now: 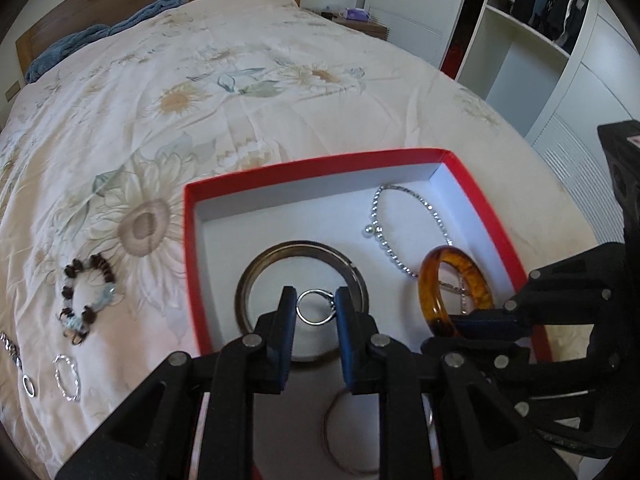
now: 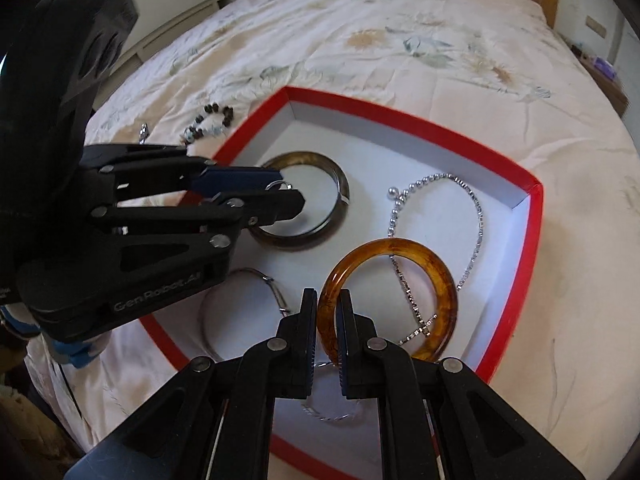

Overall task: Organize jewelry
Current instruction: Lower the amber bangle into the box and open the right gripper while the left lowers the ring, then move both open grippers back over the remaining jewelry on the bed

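Silver ring [image 1: 315, 307] pinched in left tool [image 1: 315, 300], amber bangle [image 2: 390, 300] in right tool [image 2: 327, 312], both over red box [image 2: 536, 200].

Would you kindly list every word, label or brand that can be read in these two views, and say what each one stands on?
"GenRobot.AI": raised lettering on the black body of the left gripper, seen in the right wrist view.
A small pinkish label on the black block at the right edge of the left wrist view: cut off by the frame, not readable.
The red box, the bracelets and the bedspread show no text.
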`<control>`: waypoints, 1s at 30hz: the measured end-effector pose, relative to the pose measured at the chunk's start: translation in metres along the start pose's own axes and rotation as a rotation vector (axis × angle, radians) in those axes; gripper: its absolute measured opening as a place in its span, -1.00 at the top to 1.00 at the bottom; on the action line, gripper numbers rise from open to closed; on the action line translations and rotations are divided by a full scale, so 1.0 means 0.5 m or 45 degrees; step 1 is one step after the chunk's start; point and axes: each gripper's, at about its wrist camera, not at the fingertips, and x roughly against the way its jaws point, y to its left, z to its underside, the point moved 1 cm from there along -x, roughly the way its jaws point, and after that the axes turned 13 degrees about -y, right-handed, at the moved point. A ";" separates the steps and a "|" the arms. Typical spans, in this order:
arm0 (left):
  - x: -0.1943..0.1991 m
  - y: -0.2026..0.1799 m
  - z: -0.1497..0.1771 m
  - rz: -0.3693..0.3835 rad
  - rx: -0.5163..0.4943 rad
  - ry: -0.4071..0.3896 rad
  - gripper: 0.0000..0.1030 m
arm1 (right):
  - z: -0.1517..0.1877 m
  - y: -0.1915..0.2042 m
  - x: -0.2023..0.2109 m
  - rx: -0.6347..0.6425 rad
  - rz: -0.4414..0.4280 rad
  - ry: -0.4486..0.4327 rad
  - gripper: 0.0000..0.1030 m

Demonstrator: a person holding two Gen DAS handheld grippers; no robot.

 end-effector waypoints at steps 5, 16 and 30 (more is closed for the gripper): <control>-0.024 -0.005 0.006 -0.028 -0.029 0.027 0.65 | 0.011 -0.019 -0.012 -0.009 -0.010 0.024 0.81; -0.039 -0.006 0.002 -0.041 -0.018 0.059 0.51 | 0.039 -0.031 0.007 -0.066 0.022 0.014 0.64; 0.241 0.042 -0.110 -0.032 0.067 -0.180 0.35 | 0.058 0.024 0.248 -0.181 0.169 -0.186 0.46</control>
